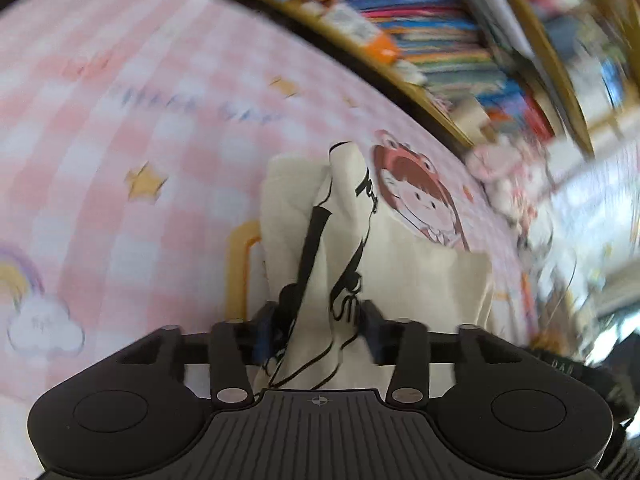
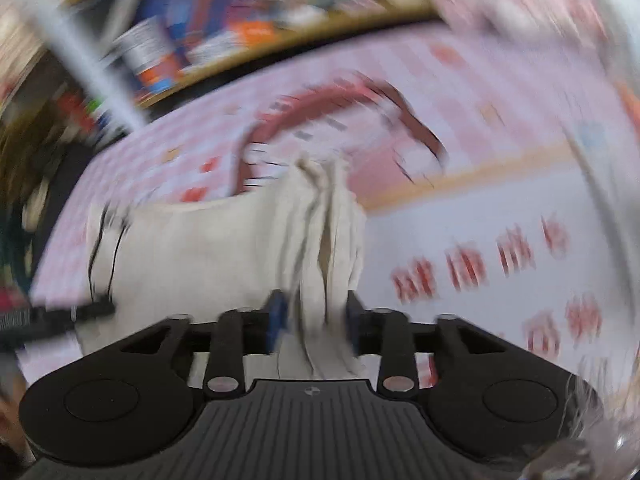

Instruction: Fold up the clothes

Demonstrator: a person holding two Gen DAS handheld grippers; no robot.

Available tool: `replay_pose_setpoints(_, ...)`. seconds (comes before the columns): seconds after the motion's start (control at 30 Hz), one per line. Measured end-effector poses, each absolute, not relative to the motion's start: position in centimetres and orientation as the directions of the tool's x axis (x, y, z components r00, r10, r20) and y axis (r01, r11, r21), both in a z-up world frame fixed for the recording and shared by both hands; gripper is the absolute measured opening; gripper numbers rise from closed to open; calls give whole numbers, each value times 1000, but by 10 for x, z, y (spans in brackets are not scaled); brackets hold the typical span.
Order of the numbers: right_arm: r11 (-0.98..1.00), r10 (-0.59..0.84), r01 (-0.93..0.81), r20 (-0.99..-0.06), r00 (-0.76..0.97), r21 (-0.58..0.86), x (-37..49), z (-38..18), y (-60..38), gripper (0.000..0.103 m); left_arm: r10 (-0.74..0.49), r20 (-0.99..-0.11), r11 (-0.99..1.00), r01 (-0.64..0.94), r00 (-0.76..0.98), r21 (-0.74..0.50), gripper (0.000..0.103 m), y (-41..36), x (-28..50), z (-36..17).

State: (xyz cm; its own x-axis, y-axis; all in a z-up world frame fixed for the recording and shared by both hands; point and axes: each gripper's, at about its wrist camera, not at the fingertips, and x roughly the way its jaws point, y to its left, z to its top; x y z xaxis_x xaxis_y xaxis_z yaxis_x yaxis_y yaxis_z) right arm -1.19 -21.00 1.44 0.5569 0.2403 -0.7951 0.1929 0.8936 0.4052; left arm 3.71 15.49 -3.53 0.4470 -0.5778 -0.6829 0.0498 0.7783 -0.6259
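Note:
A cream garment (image 1: 304, 216) with black line print hangs bunched over a pink checked cartoon sheet (image 1: 120, 140). My left gripper (image 1: 320, 320) is shut on a gathered edge of it, cloth spilling back between the fingers. In the right wrist view the same cream garment (image 2: 208, 248) stretches off to the left, and my right gripper (image 2: 314, 316) is shut on a pleated bunch of it. The pink sheet (image 2: 460, 92) lies below. The other gripper's black tip (image 2: 60, 314) shows at the left edge. Both views are motion-blurred.
A wooden bookshelf (image 1: 420, 40) packed with colourful books runs along the far side of the bed, also seen as the bookshelf (image 2: 192, 40) in the right view. A pink plush toy (image 1: 508, 176) sits by the sheet's right edge.

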Motion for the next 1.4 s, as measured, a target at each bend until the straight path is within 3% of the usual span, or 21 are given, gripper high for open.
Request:
replay_pose_setpoints(0.03, 870, 253, 231, -796, 549, 436, -12, 11, -218, 54, -594, -671, 758, 31, 443, -651, 53, 158, 39, -39)
replay_pose_setpoints(0.1, 824, 292, 280, -792, 536, 493, -12, 2, -229, 58, -626, -647, 716, -9, 436, -698, 62, 163, 42, -46)
replay_pose_setpoints(0.2, 793, 315, 295, -774, 550, 532, -12, -1, -229, 58, -671, -606, 645, -68, 428, -762, 64, 171, 47, -56)
replay_pose_setpoints(0.3, 782, 367, 267, -762, 533, 564, -5, -5, -222, 43, -681, -596, 632, -70, 425, -772, 63, 167, 50, -59)
replay_pose_setpoints(0.33, 782, 374, 260, -759, 532, 567, -4, -6, -220, 42, -683, -595, 631, -67, 425, -773, 63, 166, 51, -59)
replay_pose_setpoints(0.47, 829, 354, 205, -771, 529, 521, -3, -4, -208, 34, -678, -601, 652, -32, 422, -758, 57, 156, 50, -58)
replay_pose_setpoints(0.53, 846, 340, 185, -775, 533, 499, -4, -3, -204, 27, -660, -623, 681, -14, 419, -732, 34, 150, 48, -56)
replay_pose_setpoints(0.67, 873, 314, 149, -769, 558, 465, -9, 3, -199, 22, -642, -640, 707, 4, 422, -707, 25, 144, 42, -52)
replay_pose_setpoints(1.4, 922, 276, 42, -729, 626, 385, -4, 56, -214, 21, -708, -522, 633, 101, 475, -767, 23, 128, 54, -15)
